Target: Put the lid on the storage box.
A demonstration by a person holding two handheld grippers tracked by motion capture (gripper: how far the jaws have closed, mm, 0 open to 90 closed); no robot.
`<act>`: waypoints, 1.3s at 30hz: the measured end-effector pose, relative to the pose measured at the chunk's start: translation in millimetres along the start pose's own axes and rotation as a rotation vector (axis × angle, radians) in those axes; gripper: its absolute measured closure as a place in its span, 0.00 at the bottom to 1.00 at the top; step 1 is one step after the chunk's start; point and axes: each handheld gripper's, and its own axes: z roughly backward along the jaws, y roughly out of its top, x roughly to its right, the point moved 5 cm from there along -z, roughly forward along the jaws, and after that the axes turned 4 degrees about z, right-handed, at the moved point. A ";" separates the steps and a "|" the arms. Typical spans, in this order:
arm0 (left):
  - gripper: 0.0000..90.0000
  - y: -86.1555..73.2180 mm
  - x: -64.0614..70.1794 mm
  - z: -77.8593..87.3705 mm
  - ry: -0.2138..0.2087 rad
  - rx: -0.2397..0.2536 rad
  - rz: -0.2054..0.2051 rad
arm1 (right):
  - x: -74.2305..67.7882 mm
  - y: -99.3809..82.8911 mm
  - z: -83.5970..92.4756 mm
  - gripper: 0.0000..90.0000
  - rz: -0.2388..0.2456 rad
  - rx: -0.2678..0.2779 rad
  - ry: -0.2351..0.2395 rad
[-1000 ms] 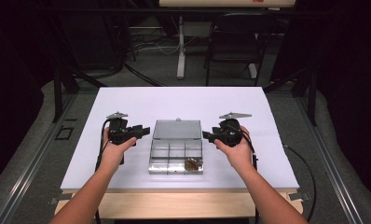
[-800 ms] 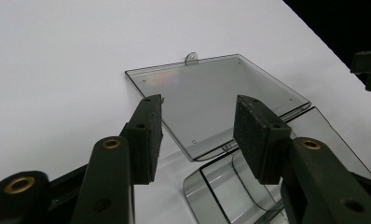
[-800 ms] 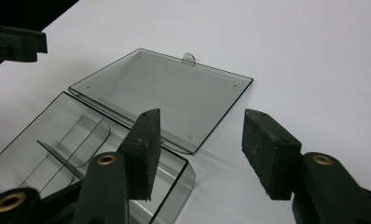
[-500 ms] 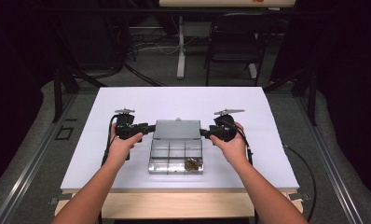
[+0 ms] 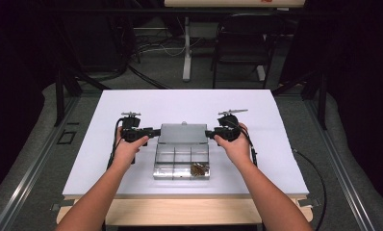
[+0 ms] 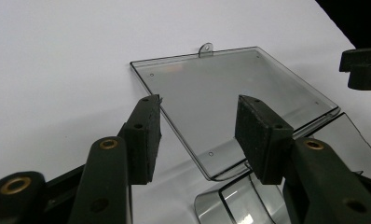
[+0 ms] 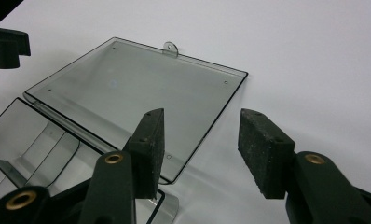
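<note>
Box [image 5: 182, 162]: clear, open; long axis runs from the table's [image 5: 83, 159] near edge to its far edge.
Lid [image 5: 182, 133]: lies flat beyond the box, tab pointing away.
Left gripper [image 5: 156, 131]: released, jaws astride the lid's left edge.
Right gripper [image 5: 208, 133]: released, jaws just closing slightly, astride the right edge.

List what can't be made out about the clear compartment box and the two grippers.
- Brown contents of the compartment box: high view, too small to identify.
- Box base: both gripper views, cut off by the bottom edge and the jaws.
- Lid edge between the left gripper pads: contact unclear.
- Right gripper: likewise.
</note>
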 end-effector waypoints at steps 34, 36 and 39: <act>0.54 -3.9 -2.0 -28.1 -0.003 -0.058 0.055 | 2.8 -1.9 -33.4 0.53 -0.087 -0.066 0.015; 0.54 -4.1 -1.7 -29.1 -0.004 -0.061 0.054 | 1.9 -2.0 -34.1 0.53 -0.082 -0.073 0.017; 0.54 -4.3 -0.7 -29.8 -0.008 -0.070 0.049 | 0.9 -1.7 -35.4 0.53 -0.081 -0.077 0.020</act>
